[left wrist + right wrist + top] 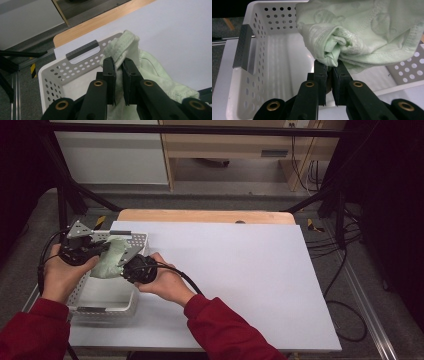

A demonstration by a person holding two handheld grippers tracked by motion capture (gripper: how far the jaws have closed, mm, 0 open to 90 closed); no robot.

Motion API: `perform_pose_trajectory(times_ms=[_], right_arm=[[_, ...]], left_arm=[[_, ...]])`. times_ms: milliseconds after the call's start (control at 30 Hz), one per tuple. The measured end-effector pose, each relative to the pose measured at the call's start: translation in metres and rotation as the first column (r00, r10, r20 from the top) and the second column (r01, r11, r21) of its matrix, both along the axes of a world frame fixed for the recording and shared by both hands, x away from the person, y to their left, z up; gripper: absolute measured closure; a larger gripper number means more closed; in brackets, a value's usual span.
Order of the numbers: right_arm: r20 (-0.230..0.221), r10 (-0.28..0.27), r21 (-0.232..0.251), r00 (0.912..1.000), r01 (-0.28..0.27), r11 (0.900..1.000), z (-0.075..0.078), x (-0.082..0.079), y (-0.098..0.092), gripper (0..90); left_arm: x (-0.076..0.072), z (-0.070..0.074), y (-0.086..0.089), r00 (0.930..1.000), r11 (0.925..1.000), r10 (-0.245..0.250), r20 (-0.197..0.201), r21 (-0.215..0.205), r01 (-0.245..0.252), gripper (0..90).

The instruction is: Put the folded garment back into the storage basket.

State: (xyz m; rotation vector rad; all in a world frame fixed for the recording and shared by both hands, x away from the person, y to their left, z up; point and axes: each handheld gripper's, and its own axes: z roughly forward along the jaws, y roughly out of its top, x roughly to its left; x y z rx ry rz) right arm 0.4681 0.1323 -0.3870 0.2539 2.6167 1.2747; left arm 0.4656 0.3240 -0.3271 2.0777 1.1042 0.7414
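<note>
A pale green cloth [111, 259] hangs over the white perforated basket [82, 296] at the table's left. My left gripper [102, 247] holds the cloth's far edge from the left, jaws shut on a fold of cloth [125, 47]. My right gripper [129, 270] grips the cloth's near end from the right, and its jaws pinch a bunched corner of the cloth [362, 32] above the basket's inside [277, 75].
The basket [50, 75] has a grey handle strip [82, 49] on its end wall. A white sheet [240, 270] covers the wooden table [200, 216]. Black frame bars [62, 185] and cables [345, 250] surround the table. Both red sleeves [225, 330] enter from the bottom.
</note>
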Motion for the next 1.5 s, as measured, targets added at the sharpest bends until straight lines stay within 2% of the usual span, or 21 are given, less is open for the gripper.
perform_pose_trajectory(times_ms=[400, 700, 1233, 1367, 1433, 1500], right_arm=[[-0.004, 0.006, -0.004, 1.0000, -0.006, 1.000, -0.002, -0.001, 0.002, 83.7], [-0.024, 0.012, 0.002, 0.9996, -0.012, 1.000, -0.003, -0.004, 0.007, 83.7], [-0.039, 0.008, -0.013, 0.9992, -0.009, 1.000, -0.009, -0.001, 0.016, 83.7], [-0.057, 0.000, -0.014, 0.9984, -0.001, 1.000, -0.013, 0.001, 0.018, 83.4], [-0.072, 0.005, -0.025, 0.9974, -0.007, 1.000, -0.017, 0.001, 0.021, 80.1], [-0.094, 0.003, -0.045, 0.9956, -0.007, 0.999, -0.021, 0.000, 0.022, 68.7]], left_arm=[[0.000, -0.005, 0.001, 0.9998, 1.0000, 0.002, -0.018, 0.001, -0.002, 81.8], [-0.001, -0.009, 0.003, 0.9994, 0.9999, 0.007, -0.035, 0.007, -0.007, 81.6], [0.005, -0.020, 0.011, 0.9974, 0.9993, 0.037, -0.062, 0.005, -0.036, 81.4], [0.007, -0.025, 0.014, 0.9963, 0.9987, 0.049, -0.070, -0.010, -0.050, 81.2], [0.010, -0.029, 0.016, 0.9961, 0.9984, 0.053, -0.071, -0.014, -0.054, 79.6], [0.012, -0.036, 0.018, 0.9950, 0.9975, 0.065, -0.075, -0.021, -0.067, 73.6]])
